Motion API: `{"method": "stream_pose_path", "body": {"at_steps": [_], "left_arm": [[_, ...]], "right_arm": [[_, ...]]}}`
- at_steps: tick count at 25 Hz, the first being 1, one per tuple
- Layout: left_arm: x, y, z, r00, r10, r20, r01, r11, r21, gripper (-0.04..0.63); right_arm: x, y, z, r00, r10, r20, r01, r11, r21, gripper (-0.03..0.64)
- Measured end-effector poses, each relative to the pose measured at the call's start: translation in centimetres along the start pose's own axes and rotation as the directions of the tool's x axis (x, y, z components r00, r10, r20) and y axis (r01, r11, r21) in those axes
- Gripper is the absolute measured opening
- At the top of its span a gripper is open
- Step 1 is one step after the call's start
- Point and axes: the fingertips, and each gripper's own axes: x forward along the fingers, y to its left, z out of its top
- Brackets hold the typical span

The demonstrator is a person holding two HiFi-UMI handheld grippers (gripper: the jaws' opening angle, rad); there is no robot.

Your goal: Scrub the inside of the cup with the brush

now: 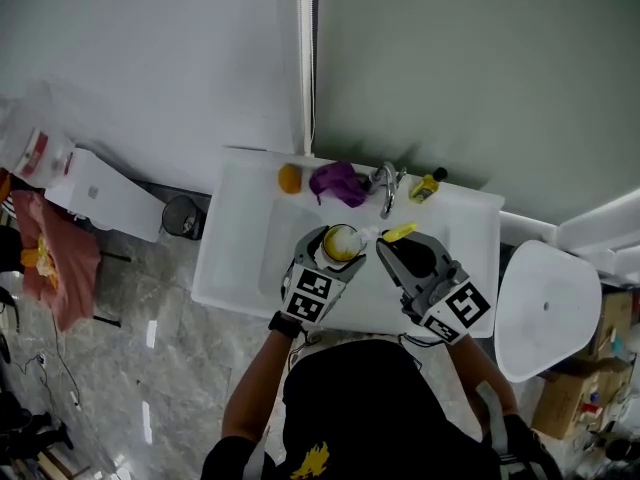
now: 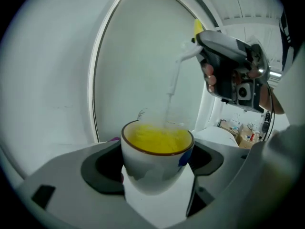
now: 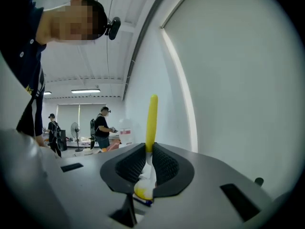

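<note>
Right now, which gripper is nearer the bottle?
Right. The right gripper is just nearside of the bottle; the left gripper, holding the cup, is farther off leftward.

Head view: even, soft indoor light, no hard shadows. White sink reads v. bright, almost washed out; person's dark top at bottom is underexposed w/ little detail. Grey floor carries a few small glare streaks. Both gripper views: strong fisheye, black vignette in the corners, straight edges bent into arcs. Left gripper view: cup fairly sharp, brush stem above it smeared by motion blur, bg at right soft & bright. Right gripper view: brush handle crisp up close, room behind lit by ceiling strip lights, ppl there small & soft; wall flat pale, no glare.
</note>
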Motion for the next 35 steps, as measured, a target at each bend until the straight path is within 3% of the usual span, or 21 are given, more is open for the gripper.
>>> {"method": "stream_pose_path", "body": {"at_steps": [2, 6, 11, 13, 16, 19, 23, 27, 30, 35], "left_arm": [[0.5, 0.2, -0.2, 1.000, 0.006, -0.012, -0.006, 1.000, 0.008, 0.411], [2.0, -1.2, -0.9, 1.000, -0.018, -0.024, 0.018, 1.000, 0.014, 0.411], [3.2, -5.4, -0.7, 0.996, -0.079, -0.040, 0.082, 0.994, 0.077, 0.411], [3.2, -6.8, -0.6, 0.993, -0.109, -0.035, 0.112, 0.990, 0.081, 0.411], [2.3, -6.9, -0.4, 0.991, -0.131, -0.027, 0.132, 0.989, 0.062, 0.411], [1.3, -5.0, -0.8, 0.995, -0.092, -0.032, 0.093, 0.995, 0.035, 0.411], [0.1, -1.7, -1.7, 0.998, -0.020, -0.066, 0.021, 1.000, 0.015, 0.411], [0.1, -0.4, -1.7, 0.998, 0.021, -0.052, -0.020, 0.999, 0.030, 0.411], [1.0, -1.1, -0.9, 1.000, 0.020, -0.003, -0.019, 0.998, 0.054, 0.411], [2.1, -1.8, -1.6, 1.000, 0.021, 0.004, -0.021, 1.000, 0.021, 0.411]], "right_arm": [[-0.4, 1.4, -0.5, 1.000, 0.017, -0.015, -0.018, 0.999, -0.030, 0.061], [0.7, 4.5, 0.5, 0.998, 0.066, -0.008, -0.066, 0.981, -0.183, 0.061], [1.8, 3.1, 1.3, 0.999, 0.048, -0.016, -0.051, 0.976, -0.210, 0.061], [1.6, 0.8, 1.6, 1.000, 0.011, 0.001, -0.011, 0.987, -0.163, 0.060], [0.4, -3.0, 1.2, 0.999, -0.035, 0.032, 0.035, 0.999, -0.002, 0.060], [-1.2, -4.4, 0.9, 0.997, -0.052, 0.057, 0.044, 0.989, 0.141, 0.060], [-1.4, -2.4, -0.5, 0.999, -0.009, 0.047, -0.001, 0.978, 0.208, 0.060], [0.0, 1.7, -0.6, 0.998, 0.060, 0.004, -0.060, 0.996, 0.072, 0.060], [0.9, 2.6, 1.6, 0.997, 0.058, 0.042, -0.055, 0.997, -0.060, 0.060], [-0.3, -0.6, 5.4, 0.994, 0.000, 0.114, 0.006, 0.999, -0.049, 0.058]]}}
